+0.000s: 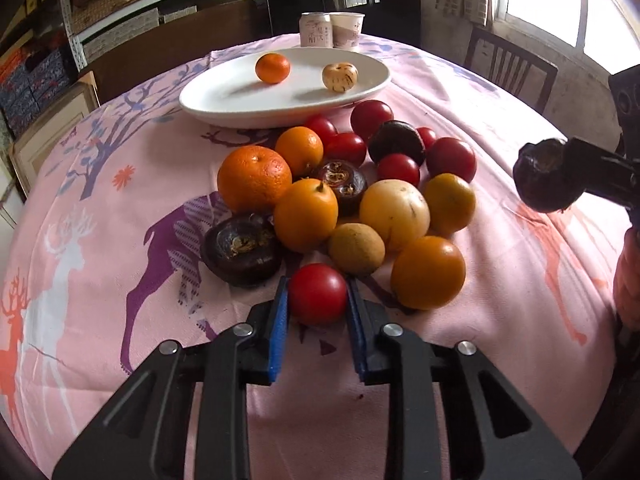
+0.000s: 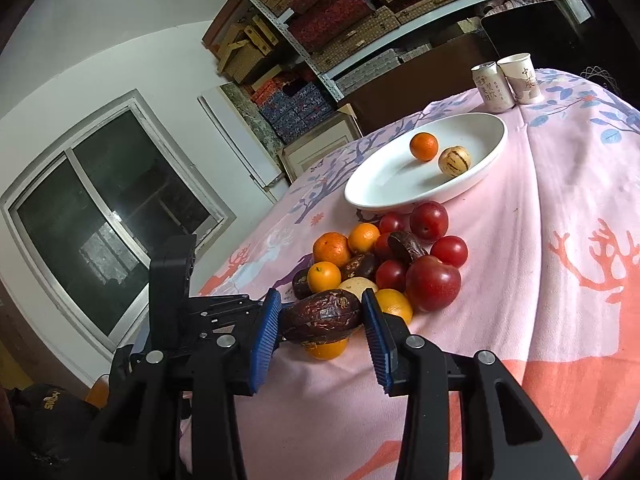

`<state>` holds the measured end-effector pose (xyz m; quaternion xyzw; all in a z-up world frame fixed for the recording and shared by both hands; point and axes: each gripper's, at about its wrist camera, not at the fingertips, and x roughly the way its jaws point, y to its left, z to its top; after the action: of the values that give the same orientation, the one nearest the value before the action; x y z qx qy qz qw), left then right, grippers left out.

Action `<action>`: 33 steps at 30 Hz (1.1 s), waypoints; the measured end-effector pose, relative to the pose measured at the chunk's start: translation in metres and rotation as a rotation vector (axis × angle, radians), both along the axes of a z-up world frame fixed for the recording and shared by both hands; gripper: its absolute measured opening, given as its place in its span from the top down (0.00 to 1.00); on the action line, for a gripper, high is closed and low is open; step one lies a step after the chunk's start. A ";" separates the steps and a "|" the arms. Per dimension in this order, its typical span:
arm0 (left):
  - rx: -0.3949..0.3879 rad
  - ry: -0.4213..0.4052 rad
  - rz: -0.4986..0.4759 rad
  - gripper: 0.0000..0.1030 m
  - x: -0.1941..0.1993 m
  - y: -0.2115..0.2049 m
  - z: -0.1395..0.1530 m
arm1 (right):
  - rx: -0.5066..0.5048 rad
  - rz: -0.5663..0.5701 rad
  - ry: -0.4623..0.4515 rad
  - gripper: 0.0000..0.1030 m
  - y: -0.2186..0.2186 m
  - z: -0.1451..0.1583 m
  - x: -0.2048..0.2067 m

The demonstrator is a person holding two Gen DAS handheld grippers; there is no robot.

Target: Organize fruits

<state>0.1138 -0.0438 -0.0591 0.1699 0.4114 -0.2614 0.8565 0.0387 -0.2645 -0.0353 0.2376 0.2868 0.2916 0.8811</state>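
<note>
A pile of fruits (image 1: 360, 196) lies on the pink tablecloth: oranges, red plums, dark brown water chestnuts, yellow fruits. My left gripper (image 1: 317, 300) is shut on a red plum (image 1: 317, 298) at the pile's near edge. My right gripper (image 2: 322, 316) is shut on a dark brown water chestnut (image 2: 322, 316), held above the cloth; it also shows at the right of the left wrist view (image 1: 546, 176). A white oval plate (image 1: 224, 96) behind the pile holds a small orange (image 1: 272, 67) and a pale striped fruit (image 1: 339, 76).
A drink can (image 1: 316, 30) and a paper cup (image 1: 347, 29) stand behind the plate at the table's far edge. A dark chair (image 1: 508, 68) stands at the far right. Shelves with boxes line the back wall.
</note>
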 end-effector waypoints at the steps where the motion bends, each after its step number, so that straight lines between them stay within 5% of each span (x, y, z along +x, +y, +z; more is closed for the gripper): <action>1: 0.006 -0.005 -0.002 0.75 -0.001 0.000 0.000 | 0.001 -0.001 -0.003 0.59 -0.001 0.000 0.000; 13: -0.108 0.036 -0.006 0.75 -0.002 0.013 0.009 | -0.006 0.020 -0.020 0.59 0.001 0.001 0.000; 33: -0.117 0.012 0.002 0.75 -0.007 0.016 0.013 | 0.005 0.104 -0.028 0.59 0.012 0.002 0.000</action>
<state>0.1065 -0.0278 -0.0458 0.1176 0.4009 -0.2850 0.8627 0.0391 -0.2528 -0.0332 0.2205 0.2859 0.3411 0.8679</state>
